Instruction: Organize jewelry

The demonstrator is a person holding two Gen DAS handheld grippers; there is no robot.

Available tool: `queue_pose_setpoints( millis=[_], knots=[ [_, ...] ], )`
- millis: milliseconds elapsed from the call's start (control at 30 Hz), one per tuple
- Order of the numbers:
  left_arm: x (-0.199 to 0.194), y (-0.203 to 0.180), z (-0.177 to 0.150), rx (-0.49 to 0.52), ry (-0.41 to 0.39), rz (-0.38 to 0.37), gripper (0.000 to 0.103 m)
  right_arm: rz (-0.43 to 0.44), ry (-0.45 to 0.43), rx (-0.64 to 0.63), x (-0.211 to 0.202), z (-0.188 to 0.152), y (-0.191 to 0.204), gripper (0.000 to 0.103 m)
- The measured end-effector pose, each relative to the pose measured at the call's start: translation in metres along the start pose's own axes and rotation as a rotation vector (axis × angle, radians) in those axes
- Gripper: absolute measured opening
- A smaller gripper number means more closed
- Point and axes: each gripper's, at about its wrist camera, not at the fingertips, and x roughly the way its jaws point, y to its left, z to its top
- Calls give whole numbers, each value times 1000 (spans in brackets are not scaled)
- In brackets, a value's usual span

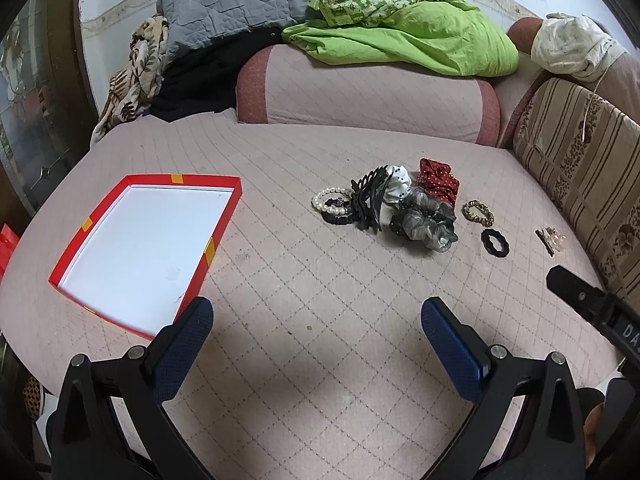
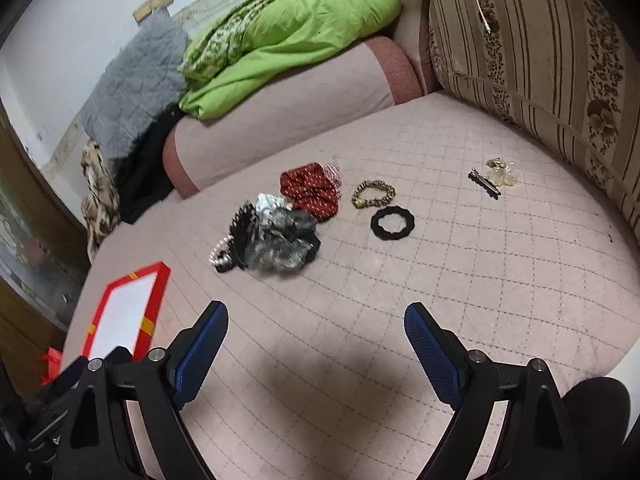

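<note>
A red-rimmed box lid with a white inside (image 1: pixel 100 224) (image 2: pixel 158 280) lies empty on the quilted pink cushion. To its right sits a heap: a pearl bracelet (image 1: pixel 330 200) (image 2: pixel 218 254), a black claw clip (image 1: pixel 370 200) (image 2: pixel 244 228), a grey scrunchie (image 1: pixel 426 222) (image 2: pixel 280 248) and a red dotted scrunchie (image 1: pixel 438 180) (image 2: pixel 310 192). Beside them lie a leopard hair tie (image 1: pixel 478 214) (image 2: pixel 374 193), a black hair tie (image 1: pixel 495 242) (image 2: pixel 394 222) and a hair clip with clear beads (image 1: pixel 550 239) (image 2: pixel 494 178). My left gripper (image 1: pixel 316 320) and right gripper (image 2: pixel 316 324) hover open and empty, short of the heap.
A pink bolster (image 1: pixel 360 92) bears a green blanket (image 1: pixel 400 36). A striped floral cushion (image 2: pixel 540 60) borders the right side. Grey quilt (image 1: pixel 240 0) and dark clothes (image 1: pixel 192 84) are piled at the back left. The other gripper's black body (image 1: pixel 592 304) shows at the left view's right edge.
</note>
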Motion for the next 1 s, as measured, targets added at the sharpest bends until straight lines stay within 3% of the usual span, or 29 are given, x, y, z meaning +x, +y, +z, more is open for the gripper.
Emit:
queue_pose_setpoints(
  millis=[467, 1000],
  knots=[
    [4, -1, -4, 2, 13, 0, 103, -133, -29, -113, 2, -8, 8, 93],
    [19, -10, -8, 29, 53, 16, 103, -197, -26, -144, 13, -11, 3, 93]
  ],
)
